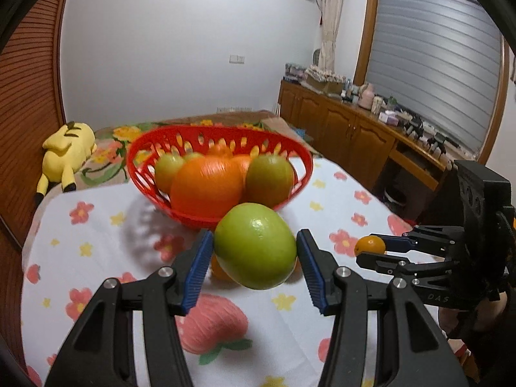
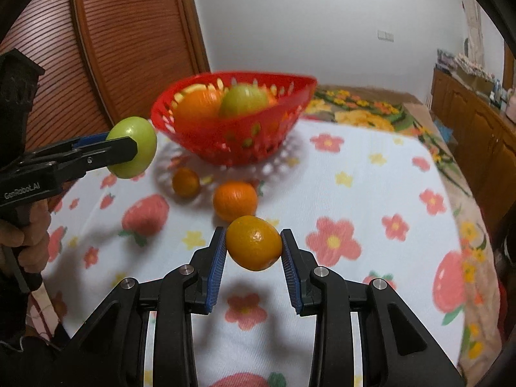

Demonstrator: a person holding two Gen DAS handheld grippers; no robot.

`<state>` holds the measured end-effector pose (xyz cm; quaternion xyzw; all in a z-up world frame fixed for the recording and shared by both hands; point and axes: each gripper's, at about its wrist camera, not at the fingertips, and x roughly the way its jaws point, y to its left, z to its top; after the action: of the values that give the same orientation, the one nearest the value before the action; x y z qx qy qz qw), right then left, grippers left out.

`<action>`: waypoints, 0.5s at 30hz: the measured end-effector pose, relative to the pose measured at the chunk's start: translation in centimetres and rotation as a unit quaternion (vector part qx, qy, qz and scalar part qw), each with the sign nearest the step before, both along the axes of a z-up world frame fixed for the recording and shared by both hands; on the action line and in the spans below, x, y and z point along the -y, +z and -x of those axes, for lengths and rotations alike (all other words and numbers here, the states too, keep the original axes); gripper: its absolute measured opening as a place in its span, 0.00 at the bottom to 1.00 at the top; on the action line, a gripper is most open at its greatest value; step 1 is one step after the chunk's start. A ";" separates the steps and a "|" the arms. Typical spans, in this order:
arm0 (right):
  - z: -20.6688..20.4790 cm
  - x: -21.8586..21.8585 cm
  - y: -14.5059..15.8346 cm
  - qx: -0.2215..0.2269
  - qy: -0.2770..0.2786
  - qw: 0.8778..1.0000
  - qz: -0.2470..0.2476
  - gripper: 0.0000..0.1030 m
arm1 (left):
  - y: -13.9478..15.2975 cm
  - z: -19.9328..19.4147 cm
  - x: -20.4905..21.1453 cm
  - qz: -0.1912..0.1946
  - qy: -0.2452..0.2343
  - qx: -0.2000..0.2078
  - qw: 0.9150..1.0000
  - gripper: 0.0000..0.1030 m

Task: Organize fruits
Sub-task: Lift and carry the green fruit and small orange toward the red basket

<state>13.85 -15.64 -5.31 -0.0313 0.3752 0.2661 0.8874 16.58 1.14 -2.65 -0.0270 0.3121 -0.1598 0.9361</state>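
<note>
Green apple (image 1: pixel 255 245): clamped between blue ribbed pads of left claw (image 1: pixel 254 254), gripped across widest girth, clear of cloth (image 1: pixel 96 258). Skin smooth and glossy, probably slippery; body firm, moderately heavy for its size, likely to bruise under hard squeeze. Best hold judged as now: pads on opposite flanks at the equator, not near the tapering ends.

Small orange (image 2: pixel 253 242): pinched in right claw (image 2: pixel 253 248), jaws closed tight on its sides, lifted off cloth. Peel dimpled, offers better friction than apple; light; flesh gives slightly, so a gentle pinch should do.

Red basket (image 1: pixel 300 158): ahead of both claws, slotted plastic wall, rigid but light, may slide if nudged. Holds one large orange (image 1: pixel 206 187) and green fruits (image 1: pixel 269 180) heaped near rim height; count unclear through blur. Free room seems small, so dropped fruit could roll out; lowering onto a gap advised.

Loose on cloth, between right claw and basket: one orange (image 2: pixel 234 200) just ahead of claw tips, one smaller orange (image 2: pixel 185 182) beyond it and leftward, near basket foot. Both round, prone to rolling.

Yellow plush toy (image 1: pixel 64 158): far left of left claw, behind table edge, not part of task.
</note>
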 end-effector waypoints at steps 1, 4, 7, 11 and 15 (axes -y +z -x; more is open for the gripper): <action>0.0 -0.1 0.4 0.004 0.002 1.000 -0.001 0.32 | 0.4 0.1 -0.2 0.001 0.002 0.005 1.000 0.51; -0.2 -0.2 1.6 0.015 0.005 1.000 -0.003 0.32 | 1.3 0.1 -0.7 0.003 0.006 0.015 1.000 0.51; -0.5 -0.3 2.7 0.025 0.007 1.000 -0.007 0.32 | 1.9 0.2 -1.2 0.004 0.011 0.023 1.000 0.51; -1.0 -0.3 4.1 0.036 0.008 0.999 -0.012 0.32 | 2.3 0.1 -2.0 0.007 0.018 0.029 0.999 0.51; -1.8 -0.5 5.2 0.043 0.009 0.999 -0.014 0.32 | 2.5 -0.1 -2.5 0.005 0.024 0.031 0.999 0.51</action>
<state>15.62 -15.10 -0.12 -0.0336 0.3329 0.2782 0.9004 16.67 3.69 -0.12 -0.0340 0.2819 -0.1394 0.9487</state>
